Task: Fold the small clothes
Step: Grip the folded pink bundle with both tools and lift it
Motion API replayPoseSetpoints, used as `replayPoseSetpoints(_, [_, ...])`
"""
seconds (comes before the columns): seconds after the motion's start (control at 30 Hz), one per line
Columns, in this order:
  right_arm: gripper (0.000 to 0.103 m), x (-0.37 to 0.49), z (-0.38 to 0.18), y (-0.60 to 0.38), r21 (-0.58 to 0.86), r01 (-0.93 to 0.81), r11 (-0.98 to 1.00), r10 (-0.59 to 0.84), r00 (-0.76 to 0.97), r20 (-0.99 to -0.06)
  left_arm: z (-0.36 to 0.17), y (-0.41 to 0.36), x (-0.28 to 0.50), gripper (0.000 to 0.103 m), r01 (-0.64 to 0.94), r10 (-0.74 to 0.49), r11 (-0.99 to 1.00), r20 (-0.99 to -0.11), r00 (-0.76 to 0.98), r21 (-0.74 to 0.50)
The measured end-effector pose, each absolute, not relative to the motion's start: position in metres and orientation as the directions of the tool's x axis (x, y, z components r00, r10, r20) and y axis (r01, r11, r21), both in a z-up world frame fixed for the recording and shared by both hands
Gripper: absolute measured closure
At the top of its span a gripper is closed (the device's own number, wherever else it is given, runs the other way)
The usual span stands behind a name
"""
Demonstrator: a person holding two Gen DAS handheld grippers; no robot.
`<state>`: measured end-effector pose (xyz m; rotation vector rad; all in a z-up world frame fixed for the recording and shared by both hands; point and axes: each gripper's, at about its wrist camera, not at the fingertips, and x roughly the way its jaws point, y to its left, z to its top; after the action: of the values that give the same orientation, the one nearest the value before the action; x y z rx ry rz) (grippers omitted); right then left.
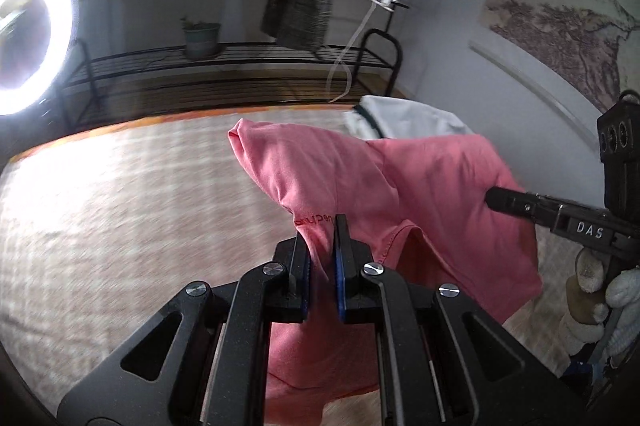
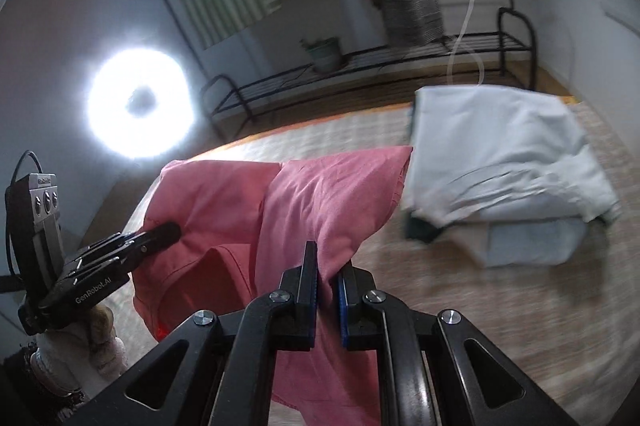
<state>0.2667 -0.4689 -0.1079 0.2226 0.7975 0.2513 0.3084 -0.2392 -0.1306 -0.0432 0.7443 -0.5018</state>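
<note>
A small pink shirt (image 1: pixel 360 177) hangs in the air between both grippers above the checked table cover (image 1: pixel 120 205). My left gripper (image 1: pixel 322 246) is shut on one edge of it, near red printed lettering. My right gripper (image 2: pixel 326 266) is shut on another edge of the pink shirt (image 2: pixel 312 193). Each gripper shows in the other's view: the right gripper (image 1: pixel 496 199) at the far right of the left wrist view, the left gripper (image 2: pixel 172 230) at the left of the right wrist view. The shirt's lower part droops below the jaws.
A pile of folded pale grey-white clothes (image 2: pixel 500 161) lies on the table cover to the right, also seen behind the shirt (image 1: pixel 400 117). A black metal rack (image 1: pixel 240 65) with a plant pot (image 1: pixel 202 39) stands behind. A ring light (image 1: pixel 28 37) glares at left.
</note>
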Motion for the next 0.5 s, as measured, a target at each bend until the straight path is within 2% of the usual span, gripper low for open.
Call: replayPoseSetpoints(0.5, [0.098, 0.329, -0.061, -0.617, 0.162, 0.035, 0.986, 0.075, 0.778, -0.624, -0.109, -0.398, 0.405, 0.096, 0.511, -0.535, 0.829, -0.586, 0.609, -0.226])
